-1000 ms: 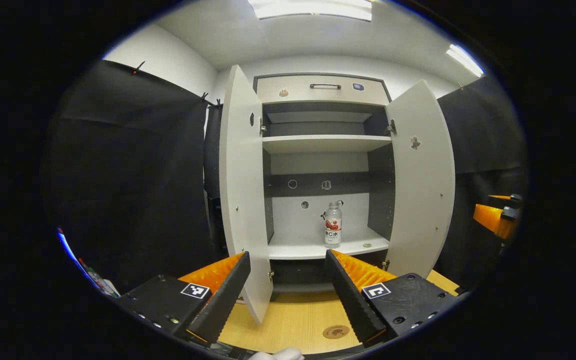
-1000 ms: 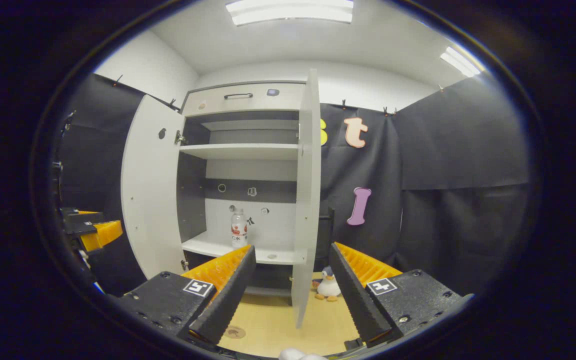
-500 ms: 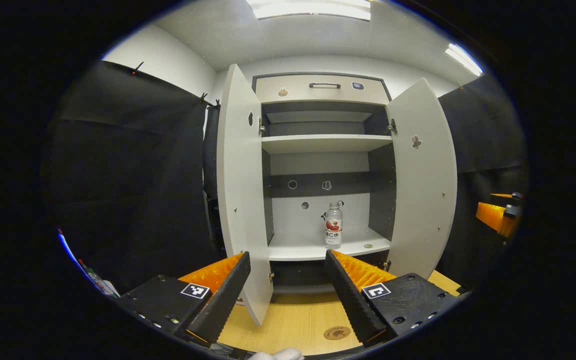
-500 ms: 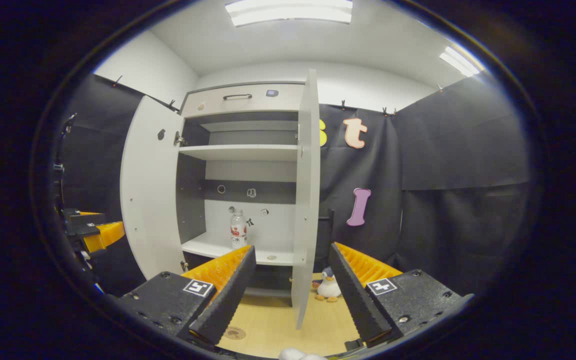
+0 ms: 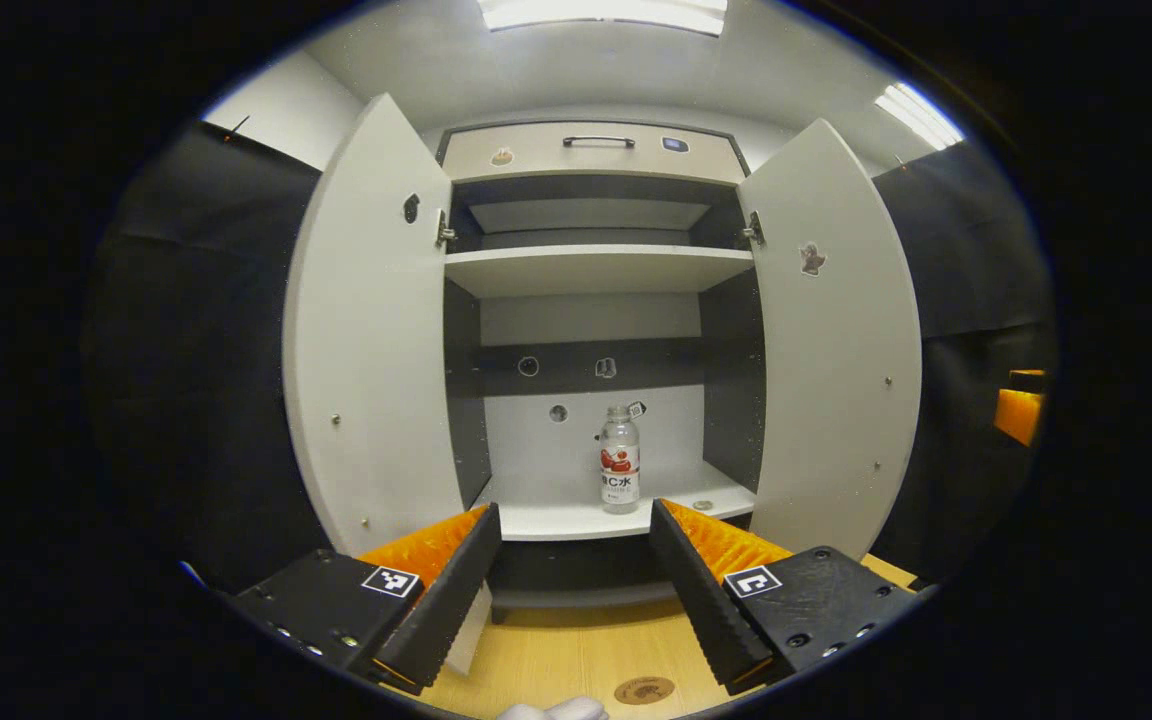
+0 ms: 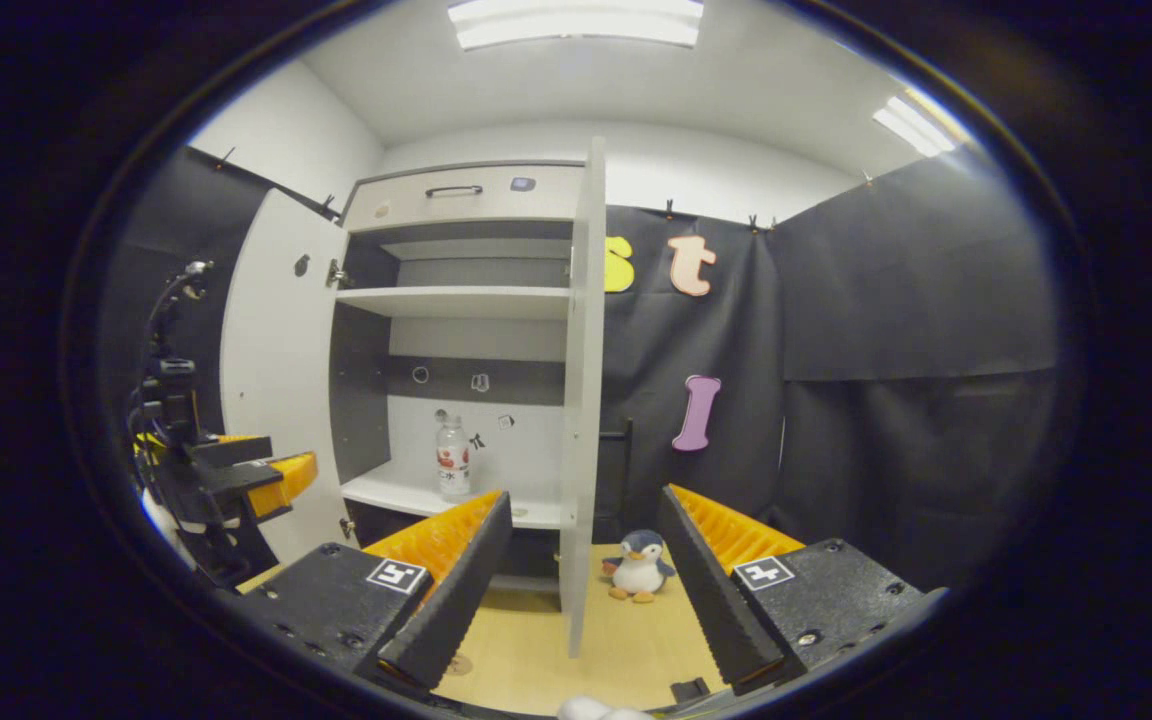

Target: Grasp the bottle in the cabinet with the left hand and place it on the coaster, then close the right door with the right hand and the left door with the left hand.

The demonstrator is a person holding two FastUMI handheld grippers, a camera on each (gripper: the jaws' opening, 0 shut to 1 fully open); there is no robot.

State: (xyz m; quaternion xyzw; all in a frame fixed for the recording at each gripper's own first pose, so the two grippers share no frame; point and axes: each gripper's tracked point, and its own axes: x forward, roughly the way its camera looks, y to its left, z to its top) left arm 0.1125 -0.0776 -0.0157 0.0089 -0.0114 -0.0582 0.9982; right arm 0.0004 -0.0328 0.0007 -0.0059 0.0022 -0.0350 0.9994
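Bottle (image 5: 619,459) stands upright on the cabinet's lower shelf (image 5: 556,505); both hand-held grippers, left (image 5: 574,575) and right (image 6: 581,580), are spread wide, holding nothing.

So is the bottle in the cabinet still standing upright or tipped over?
Upright: the bottle stands cap-up on the cabinet's lower shelf, both doors swung open.

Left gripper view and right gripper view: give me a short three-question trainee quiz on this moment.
1. True or false: the bottle stands upright on the cabinet's lower shelf.
2. Which door is seen edge-on in the right gripper view? A) left door B) right door C) neither
3. Fill in: the left tool is ____, holding nothing.

Key
1. True; the bottle is not yet grasped, and the coaster lies bare on the wooden tabletop.
2. B; a toy penguin sits beside it.
3. Open; the right tool is open too.
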